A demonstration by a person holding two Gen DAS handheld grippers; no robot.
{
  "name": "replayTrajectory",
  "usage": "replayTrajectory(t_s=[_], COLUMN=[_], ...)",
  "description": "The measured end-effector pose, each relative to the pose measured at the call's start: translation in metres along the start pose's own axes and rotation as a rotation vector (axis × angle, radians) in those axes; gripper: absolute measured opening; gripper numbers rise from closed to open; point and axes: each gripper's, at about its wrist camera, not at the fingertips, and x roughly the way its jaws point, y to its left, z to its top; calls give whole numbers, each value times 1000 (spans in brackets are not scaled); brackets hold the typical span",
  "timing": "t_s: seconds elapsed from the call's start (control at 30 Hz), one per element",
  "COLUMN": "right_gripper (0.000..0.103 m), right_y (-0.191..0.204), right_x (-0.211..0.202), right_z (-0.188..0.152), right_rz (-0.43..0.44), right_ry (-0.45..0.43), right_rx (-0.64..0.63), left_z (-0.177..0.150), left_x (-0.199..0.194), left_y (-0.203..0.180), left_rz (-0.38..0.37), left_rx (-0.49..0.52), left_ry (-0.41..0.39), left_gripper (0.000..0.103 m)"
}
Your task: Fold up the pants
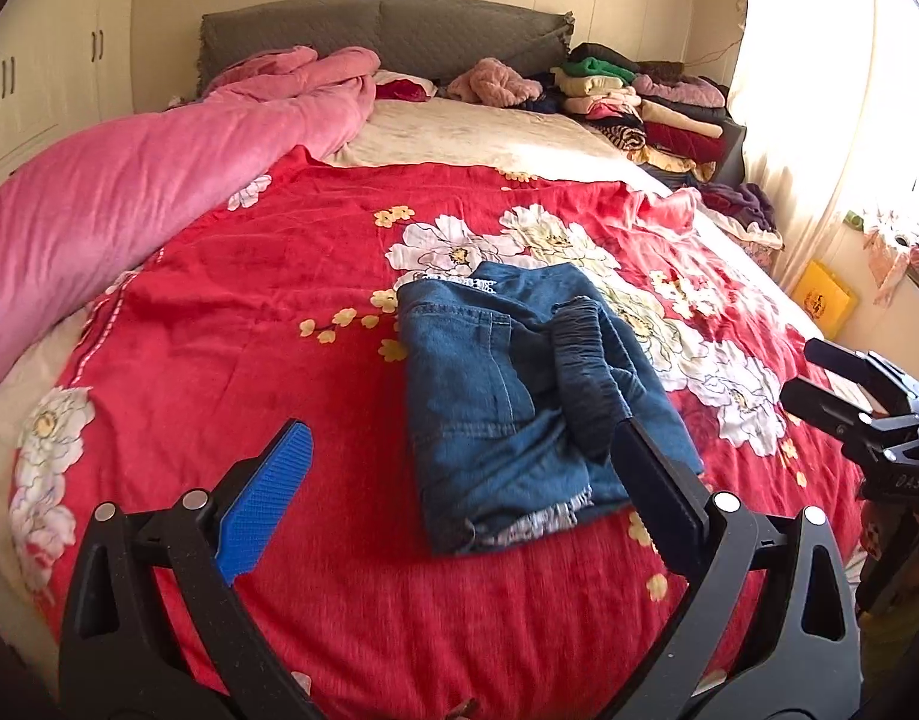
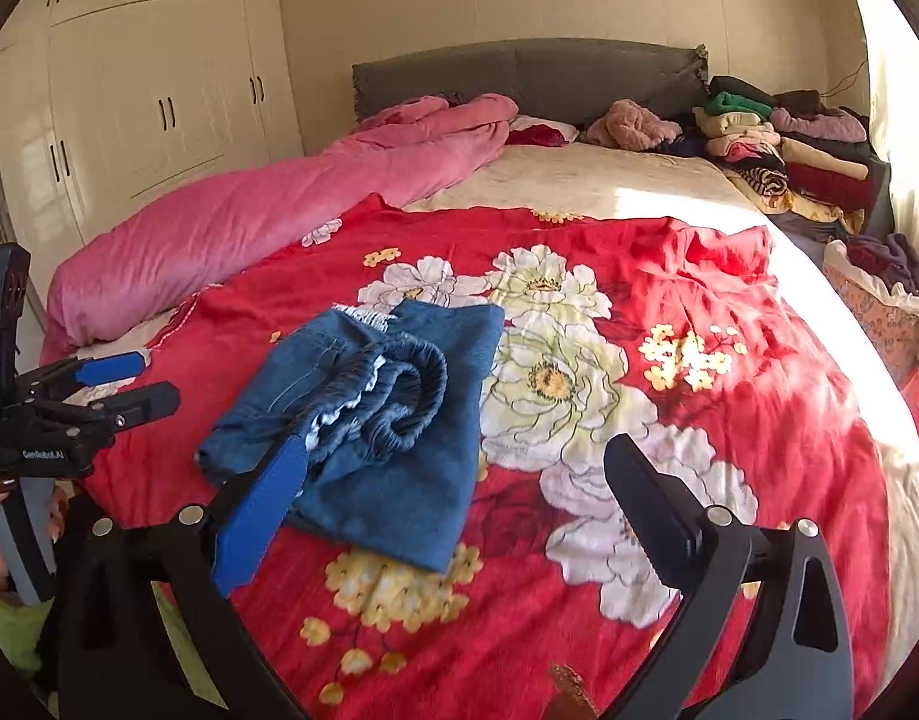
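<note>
With each hand-held gripper, left [image 1: 459,501] and right [image 2: 453,504], spread wide and empty, your folded denim pants [image 1: 519,396] lie on the red floral blanket [image 1: 249,324]; soft, limp, fairly weighty, so pinch the thick elastic waistband [image 2: 399,396]

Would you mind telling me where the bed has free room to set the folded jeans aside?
Free: the red floral blanket between the folded jeans and pink duvet, and the cream sheet beyond the blanket. Crowded: the stacked clothes in the far corner by the window.
</note>
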Motion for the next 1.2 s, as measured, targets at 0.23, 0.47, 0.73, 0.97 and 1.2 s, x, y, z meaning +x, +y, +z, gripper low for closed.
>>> replayTrajectory(t_s=[0.23, 0.47, 0.73, 0.97, 1.2], right_gripper=[99, 99, 99, 99, 99], right_y=[8, 9, 15, 19, 22], right_x=[-13, -20, -22, -23, -22], right_z=[-27, -48, -61, -67, -68], right_rz=[-29, -68, -83, -93, -93], right_ry=[31, 54, 77, 90, 99], right_rx=[20, 57, 51, 62, 61], left_z=[-20, -47, -67, -76, -78], left_x=[-18, -20, -19, -16, -16], left_y=[0, -6, -17, -23, -23], left_rz=[2, 4, 13, 2, 6], left_rx=[-13, -29, -27, -29, -31], left_ry=[19, 63, 89, 114, 112], left_gripper=[93, 93, 93, 93, 93])
